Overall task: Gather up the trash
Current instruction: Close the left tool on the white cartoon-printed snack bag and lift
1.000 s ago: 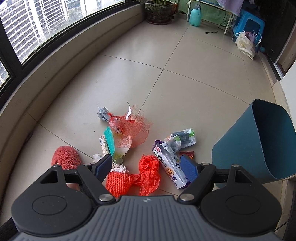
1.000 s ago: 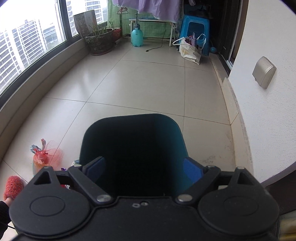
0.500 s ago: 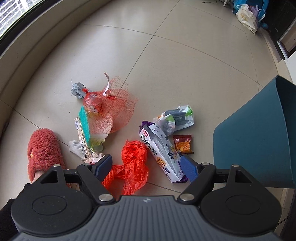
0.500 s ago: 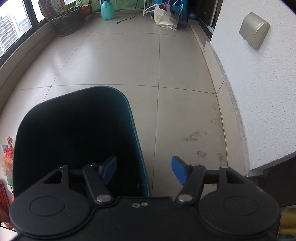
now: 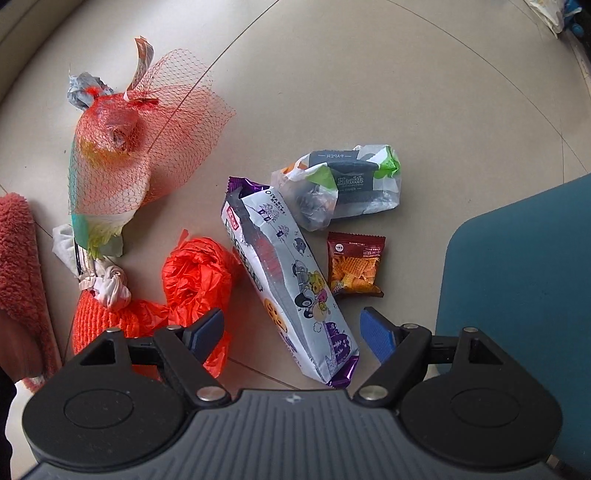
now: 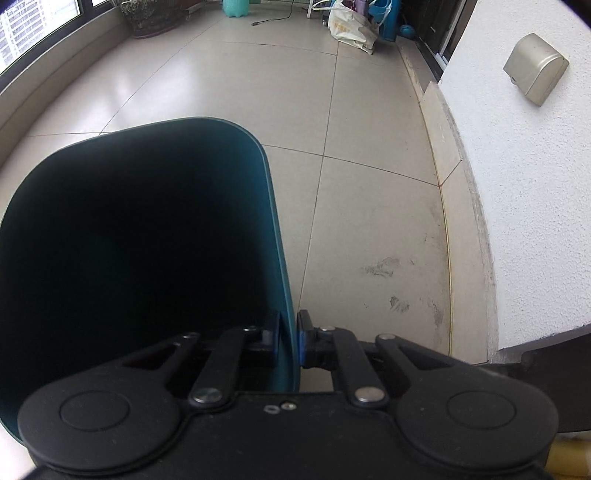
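Spread wide, the left gripper (image 5: 291, 328) is held above the tiled floor (image 5: 369, 92), and the near end of a long white biscuit packet (image 5: 284, 280) with purple crimped ends lies between its blue pads without being touched by either. A crumpled orange plastic bag (image 5: 197, 271) is seen just beside the left pad, and a small red snack sachet (image 5: 354, 264) just beyond the right pad. Farther off lie a clear tissue wrapper (image 5: 343, 184) and an orange mesh net (image 5: 125, 147) stuffed with rubbish. A fuzzy red slipper (image 5: 16, 258) is seen at the left edge.

The right gripper (image 6: 288, 341) has just been closing and is clamped on the thin right-hand wall of the teal bin (image 6: 147, 240), one pad inside and one outside. Only this view shows the bin's dark, smooth, round-cornered interior and the rough white wall (image 6: 517, 203) beside it; in the left view merely the bin's outer side is shown, near the litter. At the far end a plant pot (image 6: 153, 16) and a white carrier bag (image 6: 351, 27) can be made out.
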### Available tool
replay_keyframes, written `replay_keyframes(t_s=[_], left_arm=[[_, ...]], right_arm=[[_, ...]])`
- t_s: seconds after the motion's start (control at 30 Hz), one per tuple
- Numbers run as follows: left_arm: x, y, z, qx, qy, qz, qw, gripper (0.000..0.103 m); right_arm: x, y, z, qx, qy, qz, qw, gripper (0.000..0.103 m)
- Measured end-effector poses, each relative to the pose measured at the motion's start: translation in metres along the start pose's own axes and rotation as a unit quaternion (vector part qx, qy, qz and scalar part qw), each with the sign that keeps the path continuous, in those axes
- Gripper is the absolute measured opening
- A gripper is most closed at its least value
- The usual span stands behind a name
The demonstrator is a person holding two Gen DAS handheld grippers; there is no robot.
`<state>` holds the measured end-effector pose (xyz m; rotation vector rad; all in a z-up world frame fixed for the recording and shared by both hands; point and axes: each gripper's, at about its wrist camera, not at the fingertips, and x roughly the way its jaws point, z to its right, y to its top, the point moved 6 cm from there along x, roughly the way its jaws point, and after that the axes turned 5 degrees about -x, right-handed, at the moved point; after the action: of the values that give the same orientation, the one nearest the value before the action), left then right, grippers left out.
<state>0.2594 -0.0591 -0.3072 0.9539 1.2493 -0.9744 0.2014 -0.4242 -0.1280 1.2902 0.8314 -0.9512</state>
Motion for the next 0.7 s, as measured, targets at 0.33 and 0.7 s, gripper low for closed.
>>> replay_keyframes(t_s=[0.33,0.7], left_arm=[[0.066,0.021,0.014,-0.052,0.053,-0.035,0.9966,0.080],[0.078,0.008,0.002,-0.038,0.087,-0.049,0.9943,0.044]], right_arm=[[0.007,-0.002,0.010,-0.004,0.009,0.015,1.000,0.008],[0.008,-0.001,0.009,-0.020,0.004,0.026,0.999,0.008]])
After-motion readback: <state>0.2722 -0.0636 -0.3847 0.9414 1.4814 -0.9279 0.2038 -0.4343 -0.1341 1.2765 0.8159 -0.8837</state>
